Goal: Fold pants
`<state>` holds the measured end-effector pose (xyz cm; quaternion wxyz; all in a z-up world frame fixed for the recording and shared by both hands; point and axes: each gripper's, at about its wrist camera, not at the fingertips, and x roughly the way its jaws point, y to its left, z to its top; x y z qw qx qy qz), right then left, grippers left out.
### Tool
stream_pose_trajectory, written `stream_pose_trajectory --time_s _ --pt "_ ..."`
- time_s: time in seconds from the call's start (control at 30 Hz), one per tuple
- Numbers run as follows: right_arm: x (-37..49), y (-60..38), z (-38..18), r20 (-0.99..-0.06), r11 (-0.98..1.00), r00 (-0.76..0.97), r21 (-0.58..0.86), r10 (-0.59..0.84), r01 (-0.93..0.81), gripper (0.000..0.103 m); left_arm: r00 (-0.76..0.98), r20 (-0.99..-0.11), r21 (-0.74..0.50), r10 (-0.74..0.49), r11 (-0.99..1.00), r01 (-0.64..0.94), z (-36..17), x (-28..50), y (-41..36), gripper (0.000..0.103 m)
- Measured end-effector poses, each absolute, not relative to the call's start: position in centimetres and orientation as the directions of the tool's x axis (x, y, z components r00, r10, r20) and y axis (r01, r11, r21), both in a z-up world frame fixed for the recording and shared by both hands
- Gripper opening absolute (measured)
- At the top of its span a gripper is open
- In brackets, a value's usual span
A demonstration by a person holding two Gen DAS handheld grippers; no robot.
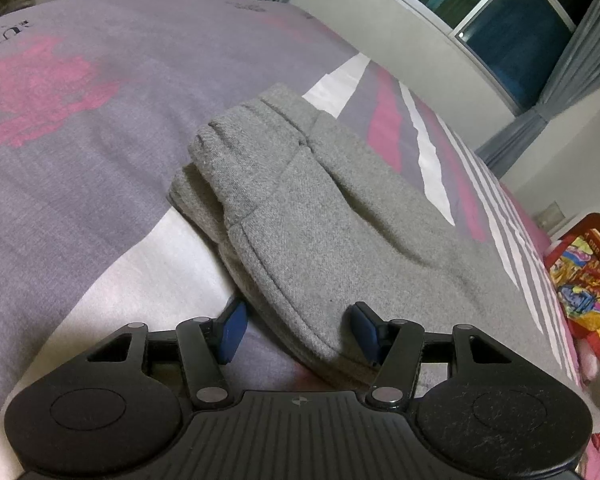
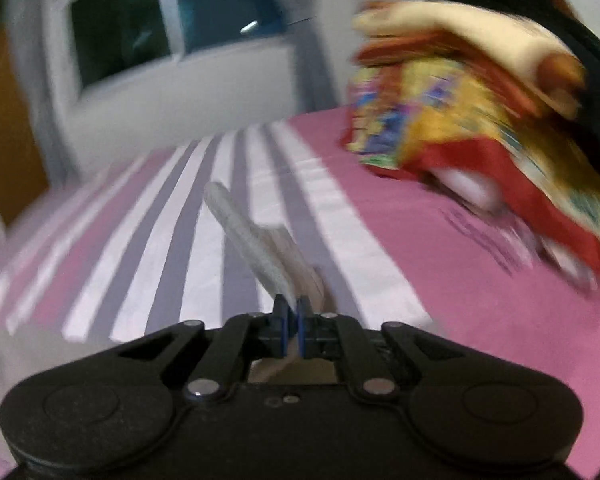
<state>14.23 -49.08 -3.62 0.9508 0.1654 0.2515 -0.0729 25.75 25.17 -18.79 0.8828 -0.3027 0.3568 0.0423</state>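
Note:
Grey pants lie folded in a stack on the bed in the left wrist view. My left gripper is open, its blue pads on either side of the near hem, with the fabric edge between them. My right gripper is shut on a thin edge of grey fabric that sticks up and forward from its pads. The right wrist view is blurred by motion, and the rest of that fabric is hidden under the gripper.
The bedsheet is grey, pink and white with stripes. A colourful red and yellow bundle lies at the right, also seen at the bed's edge in the left wrist view. A wall and a dark window stand behind.

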Motion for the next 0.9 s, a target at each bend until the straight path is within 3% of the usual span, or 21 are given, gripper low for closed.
stream_pose_trajectory --time_s 0.17,0.3,0.4,0.43,0.57,0.73,0.9 --pt "11.7 -54.4 -11.2 -0.59 0.757 0.807 0.543 0.036 0.363 0.005 0.731 -0.668 -0.496 -0.141 0.816 -0.296 -18.6 26.0 25.2 0.058" --pt "10.5 -55.7 -12.5 -0.549 0.688 0.834 0.628 0.062 0.363 0.013 0.728 -0.671 -0.494 -0.139 0.816 -0.3 -18.5 26.1 25.2 0.058" --pt "10.6 -57.2 -12.8 -0.552 0.648 0.832 0.653 0.054 0.392 0.015 0.731 -0.669 -0.493 -0.134 0.816 -0.302 -18.6 26.0 25.1 0.058" --pt "10.7 -57.3 -12.9 -0.556 0.644 0.83 0.655 0.055 0.396 0.007 0.731 -0.669 -0.492 -0.133 0.817 -0.302 -18.6 26.0 25.0 0.058" --pt "9.8 -56.0 -11.0 -0.497 0.718 0.867 0.614 0.03 0.327 0.004 0.731 -0.669 -0.493 -0.135 0.817 -0.3 -18.6 26.0 25.1 0.058" --pt "10.7 -56.6 -13.2 -0.597 0.699 0.802 0.584 0.027 0.411 0.004 0.732 -0.667 -0.495 -0.138 0.816 -0.298 -18.7 26.0 25.2 0.058" --pt "10.6 -56.3 -12.8 -0.598 0.701 0.801 0.579 0.016 0.417 0.007 0.739 -0.659 -0.5 -0.138 0.814 -0.294 -18.9 25.7 25.3 0.058"
